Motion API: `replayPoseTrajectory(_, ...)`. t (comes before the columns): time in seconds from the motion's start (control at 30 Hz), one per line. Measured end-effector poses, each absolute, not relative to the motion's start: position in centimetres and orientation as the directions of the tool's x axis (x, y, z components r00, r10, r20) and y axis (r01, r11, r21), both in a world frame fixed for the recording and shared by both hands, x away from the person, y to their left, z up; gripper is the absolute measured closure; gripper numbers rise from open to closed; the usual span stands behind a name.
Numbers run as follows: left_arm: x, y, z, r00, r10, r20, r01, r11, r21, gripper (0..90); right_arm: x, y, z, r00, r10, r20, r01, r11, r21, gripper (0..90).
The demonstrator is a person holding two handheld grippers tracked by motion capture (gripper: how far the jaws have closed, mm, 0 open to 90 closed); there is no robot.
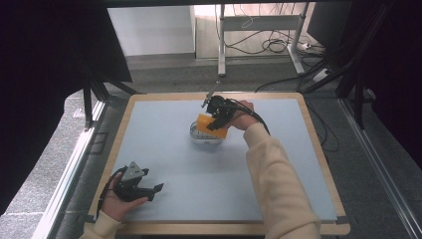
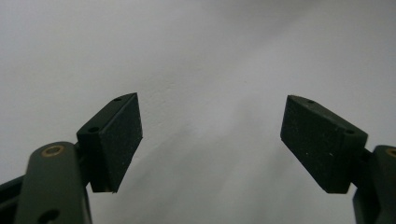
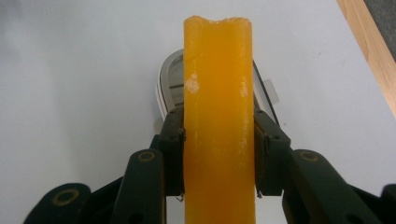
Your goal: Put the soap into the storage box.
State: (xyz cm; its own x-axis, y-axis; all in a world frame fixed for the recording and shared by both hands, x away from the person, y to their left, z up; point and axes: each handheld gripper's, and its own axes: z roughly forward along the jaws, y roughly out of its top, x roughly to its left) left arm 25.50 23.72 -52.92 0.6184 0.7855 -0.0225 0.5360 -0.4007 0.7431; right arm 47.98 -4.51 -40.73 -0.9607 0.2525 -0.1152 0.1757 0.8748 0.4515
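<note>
Count: 2 grippers, left gripper (image 1: pixel 158 188) + right gripper (image 1: pixel 217 121), 2 black jaws each. 1 orange block (image 3: pixel 218 121). 1 clear ribbed container (image 1: pixel 204 135) under it, can't tell what kind. 1 table (image 1: pixel 174 159) w/ grey top, wood rim. 2 hands, 2 cream sleeves. Bkgd: 1 desk frame (image 1: pixel 259 30), cables too tangled to count.

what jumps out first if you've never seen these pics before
The bright orange slab stands out: the right gripper clamps it edge-on over a small clear container near the far middle of the pale blue table. At the near left corner, the left gripper rests with its jaws wide apart around nothing.
</note>
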Motion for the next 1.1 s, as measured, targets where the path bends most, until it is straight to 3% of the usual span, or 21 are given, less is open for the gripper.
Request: replayPoseTrajectory(1.1, 25.6, 23.8, -53.0, 0.616, 0.787, -0.036, 0.549, -0.396, 0.736, 20.4, 52.0, -1.7, -43.4, -0.986, 0.155, -0.064, 0.121, 0.923, 0.366, 61.7)
